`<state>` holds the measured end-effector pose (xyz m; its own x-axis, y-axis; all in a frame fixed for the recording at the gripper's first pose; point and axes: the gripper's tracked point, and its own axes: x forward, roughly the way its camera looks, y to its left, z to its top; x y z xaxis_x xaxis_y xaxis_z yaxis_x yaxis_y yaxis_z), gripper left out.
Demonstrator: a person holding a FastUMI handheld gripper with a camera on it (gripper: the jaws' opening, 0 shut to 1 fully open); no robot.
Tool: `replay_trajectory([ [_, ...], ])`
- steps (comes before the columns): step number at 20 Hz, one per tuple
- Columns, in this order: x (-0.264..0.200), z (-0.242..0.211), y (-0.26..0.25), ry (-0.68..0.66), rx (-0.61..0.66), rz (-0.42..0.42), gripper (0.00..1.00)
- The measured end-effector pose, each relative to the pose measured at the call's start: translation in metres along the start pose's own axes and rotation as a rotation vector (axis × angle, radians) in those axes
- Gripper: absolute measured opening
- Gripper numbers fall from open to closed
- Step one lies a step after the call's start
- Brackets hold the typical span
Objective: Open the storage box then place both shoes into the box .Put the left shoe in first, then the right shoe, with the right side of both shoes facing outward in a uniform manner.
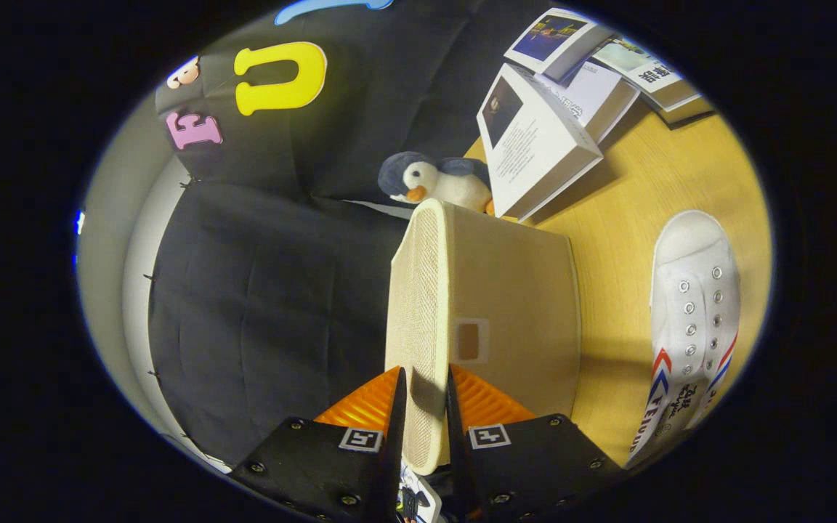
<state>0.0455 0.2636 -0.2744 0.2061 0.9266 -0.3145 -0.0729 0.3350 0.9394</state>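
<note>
A beige storage box [516,305] stands on the wooden table [636,196], seen with the view turned sideways. Its woven-textured lid [418,290] stands up from the box body, and the lid's edge runs down between my fingers. My gripper [424,407] is shut on that lid edge, one orange-backed finger [395,407] on each face. A white canvas shoe [694,312] with red and blue stripes lies on the table beside the box, sole down. A small white and blue scrap under the fingers is too hidden to identify.
A plush penguin [433,181] sits just beyond the box. Past it, a white book [535,145] leans up on the table, with more books [644,69] stacked behind. Black cloth covers the wall on the lid's side.
</note>
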Motion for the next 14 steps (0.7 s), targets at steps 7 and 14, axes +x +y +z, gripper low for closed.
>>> replay_trajectory([
  [7, 0.003, 0.000, 0.066, 0.028, -0.057, 0.094, 0.29],
  [14, 0.032, -0.005, 0.140, 0.072, -0.155, 0.150, 0.29],
])
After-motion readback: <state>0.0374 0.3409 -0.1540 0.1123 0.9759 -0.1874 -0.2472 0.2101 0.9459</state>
